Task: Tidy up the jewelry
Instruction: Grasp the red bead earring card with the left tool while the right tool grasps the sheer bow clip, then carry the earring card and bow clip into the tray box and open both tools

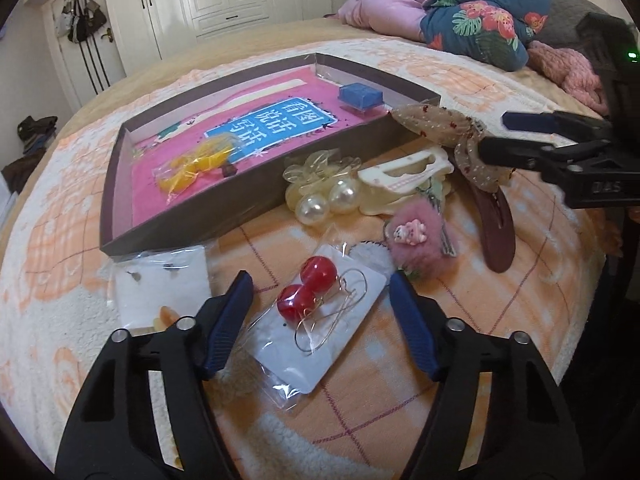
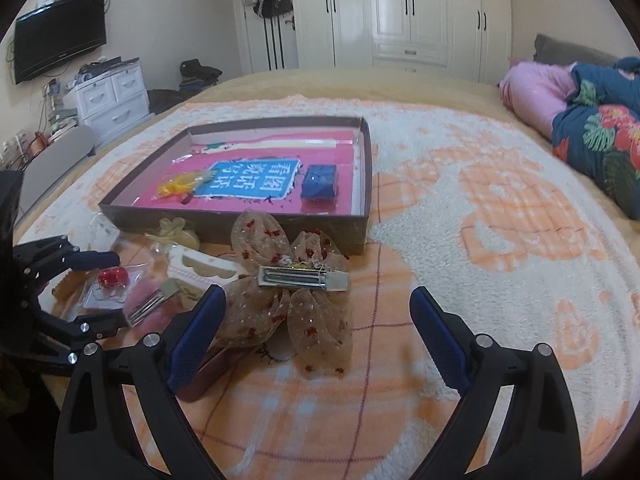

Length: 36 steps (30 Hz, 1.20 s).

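Between the left gripper (image 1: pixel 320 320)'s spread, untouching jaws sits the bagged red ball earrings (image 1: pixel 306 292); light, slippery plastic, so pinch the card edge.

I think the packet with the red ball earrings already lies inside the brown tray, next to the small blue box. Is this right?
Not quite. The packet with the red ball earrings lies on the blanket outside the brown tray, between the left tongs. The left wrist view shows it. The small blue box is in the tray.
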### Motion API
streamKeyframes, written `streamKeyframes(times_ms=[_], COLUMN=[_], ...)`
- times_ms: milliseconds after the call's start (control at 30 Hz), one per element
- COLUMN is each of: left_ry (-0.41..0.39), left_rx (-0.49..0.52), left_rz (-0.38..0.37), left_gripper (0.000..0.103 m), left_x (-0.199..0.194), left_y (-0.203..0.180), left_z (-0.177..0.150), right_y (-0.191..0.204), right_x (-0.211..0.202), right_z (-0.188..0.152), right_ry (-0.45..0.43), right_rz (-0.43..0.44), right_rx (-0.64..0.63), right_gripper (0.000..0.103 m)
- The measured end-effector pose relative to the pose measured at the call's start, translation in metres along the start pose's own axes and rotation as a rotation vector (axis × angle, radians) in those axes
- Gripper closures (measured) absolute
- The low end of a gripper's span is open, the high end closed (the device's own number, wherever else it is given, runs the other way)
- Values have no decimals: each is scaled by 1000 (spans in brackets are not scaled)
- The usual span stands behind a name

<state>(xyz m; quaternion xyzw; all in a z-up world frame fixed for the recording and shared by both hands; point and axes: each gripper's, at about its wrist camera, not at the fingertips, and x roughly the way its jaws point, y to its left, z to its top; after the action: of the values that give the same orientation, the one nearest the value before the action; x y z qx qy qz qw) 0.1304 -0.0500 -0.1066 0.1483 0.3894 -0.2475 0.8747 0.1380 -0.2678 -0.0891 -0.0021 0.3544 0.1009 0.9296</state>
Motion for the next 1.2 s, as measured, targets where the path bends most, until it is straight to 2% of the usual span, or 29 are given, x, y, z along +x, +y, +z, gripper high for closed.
streamKeyframes(times_ms=[100,200,267,367,733,1200], left_ry=[-4,-5,-9,-16,-70,-165], left_rx=[-1,-7,-18,-28,-96,-174], left_rz=[-11,-18,-25,-29,-37,0], left_gripper=[53,55,57,60,65,65], left_x=[-1,0,0,-2,-19,-43], left_y=[-3,-5,-5,-5,3,29], left_z=[1,1,1,1,1,6], right_y=[0,3,3,7,-1,38], right_x=[9,15,16,10,-24,-43], right_z=[2,3,3,2,3,14], right_ry=[19,25,23,7,-103,-137], right_rz=[16,30,48,35,-39,14], right_rx=[10,11,16,-8,-25,-114], right_gripper=[16,30,50,61,64,64])
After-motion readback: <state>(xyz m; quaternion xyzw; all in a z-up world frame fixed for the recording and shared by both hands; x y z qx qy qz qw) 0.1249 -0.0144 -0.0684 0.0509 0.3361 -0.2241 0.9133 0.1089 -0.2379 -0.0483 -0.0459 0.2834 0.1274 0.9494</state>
